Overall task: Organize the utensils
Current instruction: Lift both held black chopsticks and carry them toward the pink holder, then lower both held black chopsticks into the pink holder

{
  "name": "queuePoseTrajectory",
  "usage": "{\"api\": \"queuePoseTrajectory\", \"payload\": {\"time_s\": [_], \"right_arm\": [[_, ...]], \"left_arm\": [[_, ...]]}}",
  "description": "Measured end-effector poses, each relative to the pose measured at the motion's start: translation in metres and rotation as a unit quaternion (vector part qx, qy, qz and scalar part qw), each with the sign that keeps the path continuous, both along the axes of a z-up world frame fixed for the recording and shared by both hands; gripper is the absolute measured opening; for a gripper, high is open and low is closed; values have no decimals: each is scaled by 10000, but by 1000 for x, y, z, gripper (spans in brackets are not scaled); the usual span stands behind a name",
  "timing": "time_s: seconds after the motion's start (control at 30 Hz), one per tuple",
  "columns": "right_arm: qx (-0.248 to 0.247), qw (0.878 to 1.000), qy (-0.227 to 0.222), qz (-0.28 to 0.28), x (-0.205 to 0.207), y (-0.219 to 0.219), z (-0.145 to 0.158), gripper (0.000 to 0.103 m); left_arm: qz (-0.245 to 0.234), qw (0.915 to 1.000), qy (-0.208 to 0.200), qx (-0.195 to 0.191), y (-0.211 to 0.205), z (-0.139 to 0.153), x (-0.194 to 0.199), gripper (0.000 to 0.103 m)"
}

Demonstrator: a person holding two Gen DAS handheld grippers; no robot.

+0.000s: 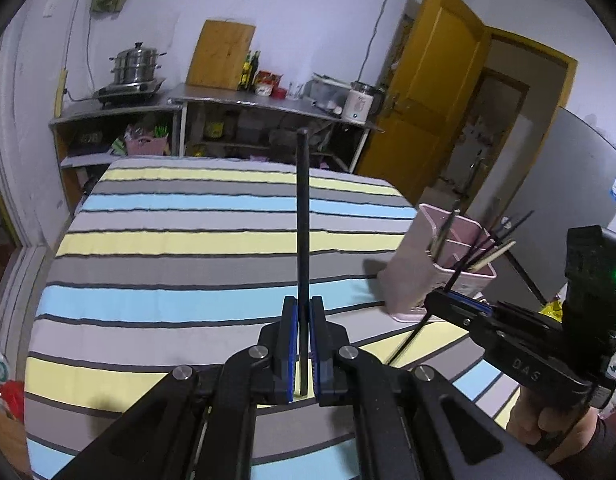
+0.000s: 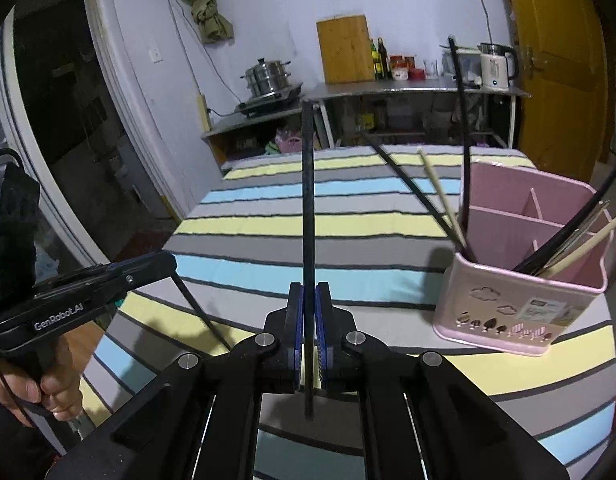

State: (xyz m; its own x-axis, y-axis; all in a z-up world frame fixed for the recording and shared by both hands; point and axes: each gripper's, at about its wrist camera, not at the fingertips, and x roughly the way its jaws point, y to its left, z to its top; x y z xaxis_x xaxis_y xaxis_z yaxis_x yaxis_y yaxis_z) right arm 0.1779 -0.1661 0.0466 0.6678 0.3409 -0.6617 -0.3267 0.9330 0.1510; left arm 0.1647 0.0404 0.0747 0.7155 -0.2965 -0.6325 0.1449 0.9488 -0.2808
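Note:
My left gripper (image 1: 304, 312) is shut on a black chopstick (image 1: 303, 216) that points straight ahead over the striped table. My right gripper (image 2: 309, 296) is shut on another black chopstick (image 2: 308, 200), also pointing forward. A pink divided utensil holder (image 2: 519, 304) stands on the table at the right, with several black and pale chopsticks leaning in its compartments. It shows in the left wrist view (image 1: 435, 276) too, just behind the right gripper (image 1: 447, 300). The left gripper (image 2: 164, 264) appears at the left of the right wrist view.
The table wears a striped cloth (image 1: 188, 240) of yellow, blue and grey. Behind it stand metal shelves (image 1: 268, 100) with a steamer pot (image 1: 136, 65), a cutting board (image 1: 222, 54), bottles and a kettle (image 2: 495, 66). A yellow door (image 1: 427, 100) stands open at the right.

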Motion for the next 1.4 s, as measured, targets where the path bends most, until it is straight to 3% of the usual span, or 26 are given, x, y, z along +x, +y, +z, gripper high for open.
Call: {"api": "queuePoseTrajectory", "payload": {"time_s": [0.7, 1.1, 1.4], "right_arm": [[147, 9991, -276, -300, -32, -31, 25, 6], [179, 9977, -264, -593, -44, -55, 26, 6], [205, 9953, -421, -849, -46, -77, 41, 6]], "left_arm": [[-502, 9987, -100, -22, -36, 12, -23, 5], [-889, 9960, -101, -66, -67, 11, -15, 5], [-1211, 9922, -253, -130, -94, 28, 1, 5]]}}
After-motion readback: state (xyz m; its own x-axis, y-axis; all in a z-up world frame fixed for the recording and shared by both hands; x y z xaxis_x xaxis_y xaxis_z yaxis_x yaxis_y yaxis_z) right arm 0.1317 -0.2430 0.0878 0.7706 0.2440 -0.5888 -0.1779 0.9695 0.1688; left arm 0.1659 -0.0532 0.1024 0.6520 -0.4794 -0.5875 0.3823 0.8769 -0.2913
